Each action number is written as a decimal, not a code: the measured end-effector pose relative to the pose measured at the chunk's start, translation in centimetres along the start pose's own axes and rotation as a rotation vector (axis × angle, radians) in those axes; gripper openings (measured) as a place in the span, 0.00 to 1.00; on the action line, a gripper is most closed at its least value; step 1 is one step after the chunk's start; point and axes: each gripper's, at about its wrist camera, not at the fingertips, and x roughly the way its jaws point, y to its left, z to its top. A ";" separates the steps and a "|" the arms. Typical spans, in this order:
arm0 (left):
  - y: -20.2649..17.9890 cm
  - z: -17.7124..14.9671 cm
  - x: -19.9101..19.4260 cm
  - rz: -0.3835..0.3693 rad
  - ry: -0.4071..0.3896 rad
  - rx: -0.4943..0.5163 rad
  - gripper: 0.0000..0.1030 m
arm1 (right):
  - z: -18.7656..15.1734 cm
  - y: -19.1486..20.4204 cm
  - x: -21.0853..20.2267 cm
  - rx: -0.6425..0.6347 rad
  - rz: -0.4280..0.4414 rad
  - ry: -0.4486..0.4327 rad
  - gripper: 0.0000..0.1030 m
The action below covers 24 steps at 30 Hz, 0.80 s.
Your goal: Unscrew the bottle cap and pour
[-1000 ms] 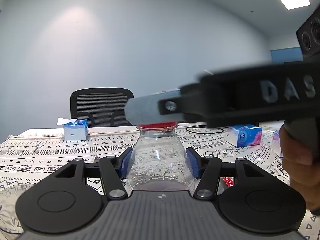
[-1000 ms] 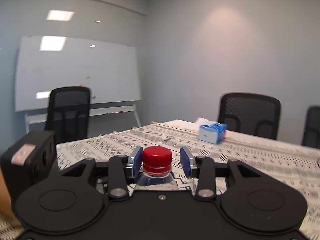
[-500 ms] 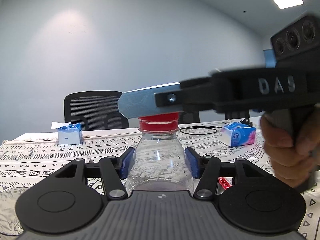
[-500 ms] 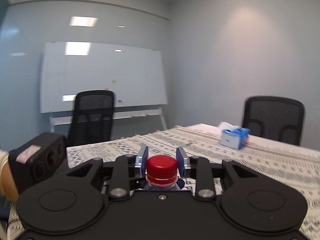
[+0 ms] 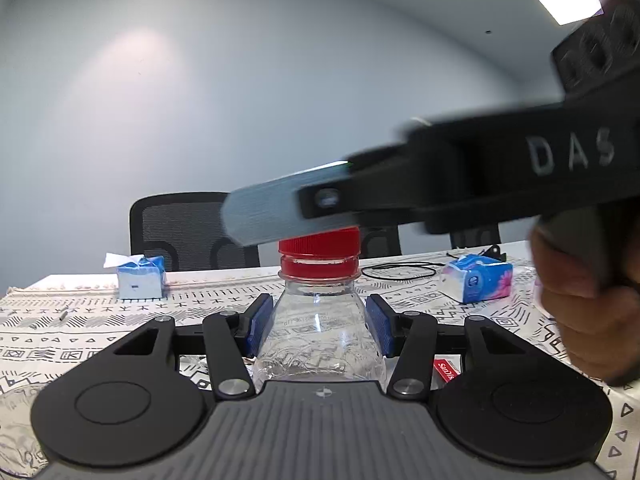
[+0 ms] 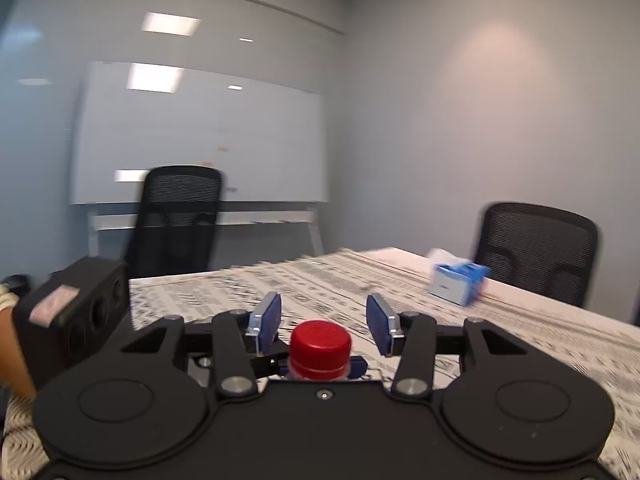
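Observation:
A clear plastic bottle [image 5: 320,344] with a red cap [image 5: 319,246] stands upright on the patterned tablecloth [image 5: 80,320]. My left gripper [image 5: 320,324] has its blue pads [image 5: 260,324] pressed on the bottle's shoulder, and its jaws are closing. In the left wrist view one grey finger [image 5: 272,210] of the right gripper crosses just above the cap, held by a hand [image 5: 592,320]. In the right wrist view the right gripper [image 6: 324,316] is opening. Its pads [image 6: 266,322] stand clear on either side of the cap [image 6: 320,344], which sits on the bottle's neck.
Tissue boxes lie at the far left [image 5: 138,276] and far right [image 5: 478,278] of the table, with a black cable [image 5: 404,270] between them. A small red packet [image 5: 446,368] lies near the bottle. Something clear sits at the lower left [image 5: 16,412]. Black chairs [image 6: 536,252] ring the table.
The right gripper closed on the red cap half a second ago and has now let go, its pads spread apart. The left gripper and the bottle have stayed in place.

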 end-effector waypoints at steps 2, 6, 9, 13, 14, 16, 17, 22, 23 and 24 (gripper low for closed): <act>-0.1 0.0 0.0 0.010 -0.002 0.001 0.47 | -0.3 1.7 0.4 -0.014 -0.103 0.020 0.34; -0.1 0.1 0.0 0.005 -0.001 0.006 0.47 | -0.8 1.9 0.5 0.038 -0.152 0.015 0.31; 0.0 0.1 -0.1 0.000 -0.001 0.008 0.45 | -1.2 1.1 0.5 0.012 -0.090 0.011 0.31; 0.5 0.1 0.1 -0.017 -0.006 -0.011 0.44 | -1.6 -2.2 0.7 0.010 0.099 -0.011 0.31; 0.5 0.1 0.1 -0.018 -0.006 -0.011 0.44 | -1.7 -2.9 0.8 0.006 0.145 -0.020 0.31; 0.5 0.1 0.2 -0.021 -0.005 -0.012 0.44 | -2.0 -4.1 0.8 -0.019 0.238 -0.047 0.31; 0.5 0.1 0.2 -0.021 -0.004 -0.011 0.43 | -2.2 -4.8 0.8 -0.022 0.287 -0.058 0.31; 0.4 0.0 0.1 -0.027 -0.007 -0.008 0.43 | -2.1 -7.8 1.9 0.053 0.464 -0.046 0.32; 0.4 0.0 0.1 -0.027 -0.006 -0.010 0.44 | -1.9 -7.7 1.9 0.051 0.451 -0.033 0.33; 0.4 0.0 0.1 -0.025 -0.009 -0.005 0.44 | -1.5 -7.2 1.7 0.035 0.414 -0.026 0.36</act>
